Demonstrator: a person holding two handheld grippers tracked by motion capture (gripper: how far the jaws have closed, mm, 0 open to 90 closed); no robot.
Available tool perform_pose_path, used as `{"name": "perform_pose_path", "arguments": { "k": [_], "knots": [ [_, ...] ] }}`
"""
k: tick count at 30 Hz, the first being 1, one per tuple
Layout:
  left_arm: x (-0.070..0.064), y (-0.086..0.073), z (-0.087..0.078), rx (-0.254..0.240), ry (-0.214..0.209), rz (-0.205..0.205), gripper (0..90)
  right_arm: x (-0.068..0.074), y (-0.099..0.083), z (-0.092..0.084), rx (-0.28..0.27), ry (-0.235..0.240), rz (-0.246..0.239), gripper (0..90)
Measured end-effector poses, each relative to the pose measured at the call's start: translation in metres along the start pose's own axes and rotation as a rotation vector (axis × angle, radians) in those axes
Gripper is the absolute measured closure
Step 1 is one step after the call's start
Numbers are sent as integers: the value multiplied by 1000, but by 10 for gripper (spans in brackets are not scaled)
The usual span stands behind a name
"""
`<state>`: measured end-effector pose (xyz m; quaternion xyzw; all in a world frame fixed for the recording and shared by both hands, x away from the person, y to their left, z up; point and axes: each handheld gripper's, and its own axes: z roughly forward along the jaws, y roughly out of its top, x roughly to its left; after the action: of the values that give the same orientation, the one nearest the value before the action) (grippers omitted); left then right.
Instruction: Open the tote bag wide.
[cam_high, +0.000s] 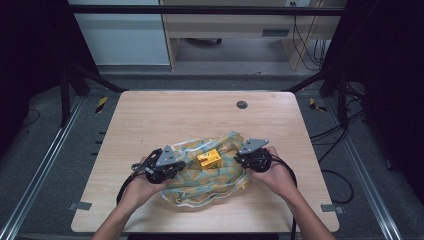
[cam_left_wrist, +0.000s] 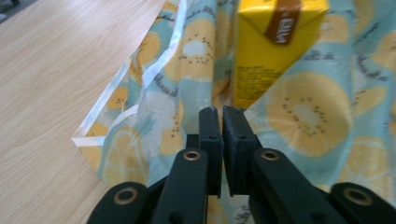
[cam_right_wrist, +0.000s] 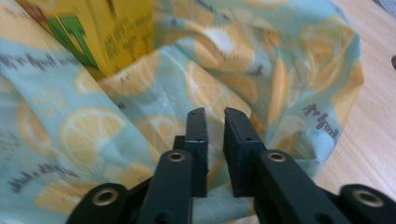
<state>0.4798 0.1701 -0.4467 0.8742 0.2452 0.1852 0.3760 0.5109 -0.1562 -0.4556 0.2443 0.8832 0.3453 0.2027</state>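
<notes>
Table (cam_high: 150, 120): pale wood-grain top, with a dark round grommet (cam_high: 242, 104) at 12 o'clock.

Bag (cam_high: 200, 187): light blue cloth printed with lemon slices, lying crumpled at the table's 6 o'clock side. Script lettering on the fabric is too blurred to read.

Left gripper (cam_high: 176, 166): at the bag's 9 o'clock edge, jaws clenched on a pinch of cloth, as the left gripper view (cam_left_wrist: 222, 122) shows.

Right gripper (cam_high: 243, 159): at the bag's 3 o'clock edge. In the right gripper view (cam_right_wrist: 215, 122) a narrow gap remains between its jaws, fabric pinched there.

Carton (cam_high: 209, 159): small yellow drink box resting on the bag's middle, between the grippers. A brown band carries white letters, not legible.

Step in hand, by judgement: both edges gripped. The next move calls for lifting them evenly so the carton stays cradled.
</notes>
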Motion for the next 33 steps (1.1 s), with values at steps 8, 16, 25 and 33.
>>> {"name": "perform_pose_path", "arguments": {
  "k": [8, 16, 25, 33],
  "knots": [
    [17, -14, 15, 25, 59, -52, 900, -8, -18, 3, 42, -9, 20, 900],
    [22, -19, 19, 19, 73, -75, 900, -16, -35, 6, 36, -11, 67, 900],
    [33, -26, 24, 39, 121, -79, 900, -22, -54, 8, 24, 9, 126, 900],
    [37, -30, 27, 45, 113, -90, 900, -27, -62, 7, 18, 25, 145, 900]
  ]
}}
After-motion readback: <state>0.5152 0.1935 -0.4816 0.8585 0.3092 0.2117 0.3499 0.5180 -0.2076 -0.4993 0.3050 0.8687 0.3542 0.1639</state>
